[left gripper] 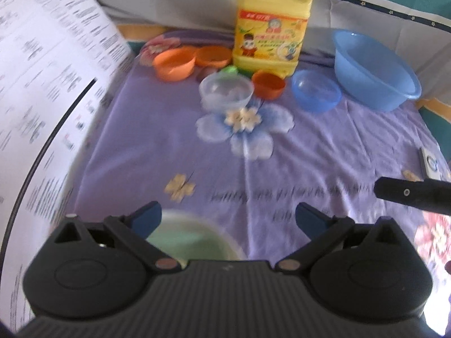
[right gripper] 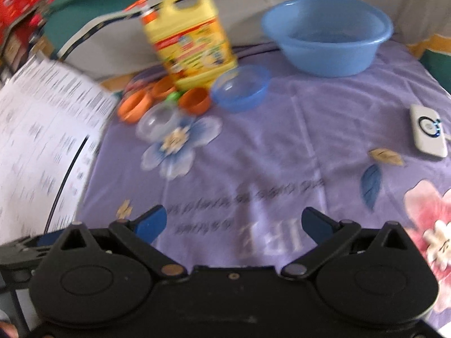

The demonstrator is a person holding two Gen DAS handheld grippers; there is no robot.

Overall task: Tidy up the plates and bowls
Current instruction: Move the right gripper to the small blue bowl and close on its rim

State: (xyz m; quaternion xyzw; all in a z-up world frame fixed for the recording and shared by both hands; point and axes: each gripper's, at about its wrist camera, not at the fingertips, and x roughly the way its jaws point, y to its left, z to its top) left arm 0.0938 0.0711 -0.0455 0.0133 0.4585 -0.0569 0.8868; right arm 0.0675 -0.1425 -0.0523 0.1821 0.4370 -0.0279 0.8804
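Observation:
On the purple flowered cloth stand a large blue basin (left gripper: 375,67) (right gripper: 327,33), a small blue bowl (left gripper: 315,90) (right gripper: 239,87), a clear bowl (left gripper: 225,90) (right gripper: 156,119) and three orange bowls: one at the left (left gripper: 174,63) (right gripper: 134,107), one behind it (left gripper: 212,56) (right gripper: 163,87), and a small one (left gripper: 267,84) (right gripper: 196,100). A pale green bowl (left gripper: 191,239) lies just under my left gripper (left gripper: 228,217), which is open and empty. My right gripper (right gripper: 234,221) is open and empty above bare cloth; its finger shows in the left wrist view (left gripper: 411,194).
A yellow detergent jug (left gripper: 272,25) (right gripper: 191,39) stands behind the bowls. A large printed white sheet (left gripper: 42,98) (right gripper: 36,129) borders the left side. A white device (right gripper: 428,131) lies at the right edge of the cloth.

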